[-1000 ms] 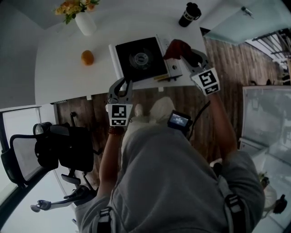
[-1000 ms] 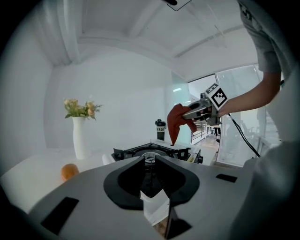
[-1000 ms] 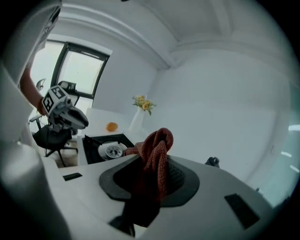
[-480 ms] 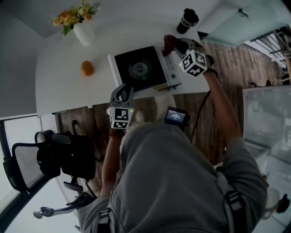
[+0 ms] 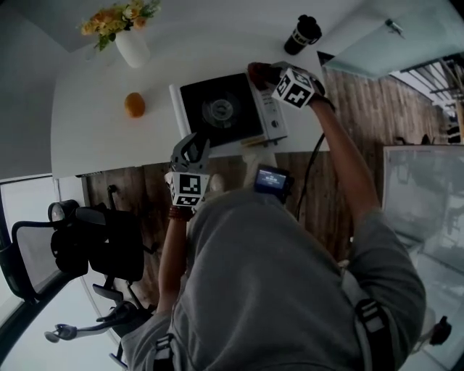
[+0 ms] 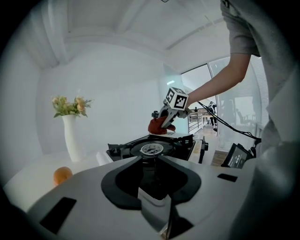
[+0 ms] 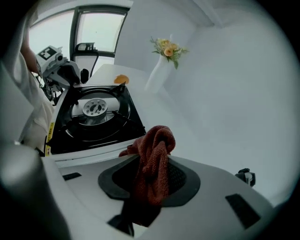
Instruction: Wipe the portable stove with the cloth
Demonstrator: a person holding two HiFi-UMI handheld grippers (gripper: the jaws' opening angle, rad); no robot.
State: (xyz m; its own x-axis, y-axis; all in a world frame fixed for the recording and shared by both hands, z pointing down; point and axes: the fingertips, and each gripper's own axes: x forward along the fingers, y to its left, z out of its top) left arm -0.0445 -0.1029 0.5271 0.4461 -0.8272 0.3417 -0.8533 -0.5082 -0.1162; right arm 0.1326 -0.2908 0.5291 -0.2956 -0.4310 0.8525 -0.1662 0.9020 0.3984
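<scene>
White table [image 5: 101, 130], upper frame: cloth [image 7: 152, 159] is held in right gripper [image 5: 272, 76], jaws just eased wider; firm pressure is advised across stove [image 5: 221, 109].

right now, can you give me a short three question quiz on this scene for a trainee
1. True or false: the red cloth is between the right tool's jaws.
2. In the head view, what lies left of the portable stove? A kettle, B orange fruit, C plate.
3. What does the white vase hold?
Key: 1 true (those jaws have just been opening, cloth between them); 2 B; 3 flowers.
</scene>
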